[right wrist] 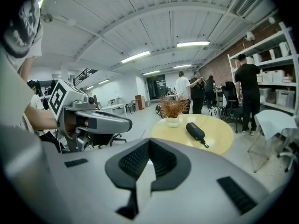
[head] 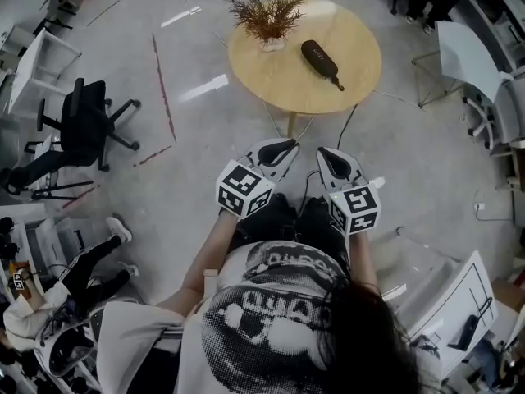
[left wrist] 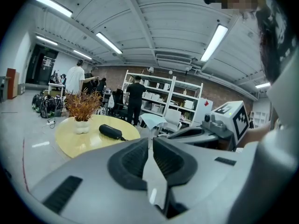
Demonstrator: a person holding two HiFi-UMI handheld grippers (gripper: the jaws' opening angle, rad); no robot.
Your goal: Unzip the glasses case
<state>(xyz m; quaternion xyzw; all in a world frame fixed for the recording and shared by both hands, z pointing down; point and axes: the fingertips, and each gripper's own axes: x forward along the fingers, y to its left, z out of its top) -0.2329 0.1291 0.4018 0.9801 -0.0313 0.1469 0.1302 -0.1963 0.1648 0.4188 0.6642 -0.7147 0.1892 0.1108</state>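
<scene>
The black glasses case (head: pixel 320 59) lies zipped on the round wooden table (head: pixel 349 84), its pull cord trailing toward the near right. From the left gripper view the case (left wrist: pixel 110 131) rests right of the plant; from the right gripper view the case (right wrist: pixel 196 132) is at mid-table. Both grippers hang side by side over the floor, short of the table's near edge. My left gripper (head: pixel 279 148) (left wrist: pixel 150 141) shows a narrow gap between its jaws with nothing in it. My right gripper (head: pixel 330 154) (right wrist: pixel 149 143) has its jaws together, empty.
A dried plant in a white pot (head: pixel 267 15) stands at the table's far left. A black office chair (head: pixel 86 125) is on the left, and a white chair (head: pixel 467 64) on the right. People stand by shelves (left wrist: pixel 135 97) beyond the table. A cable runs under the table.
</scene>
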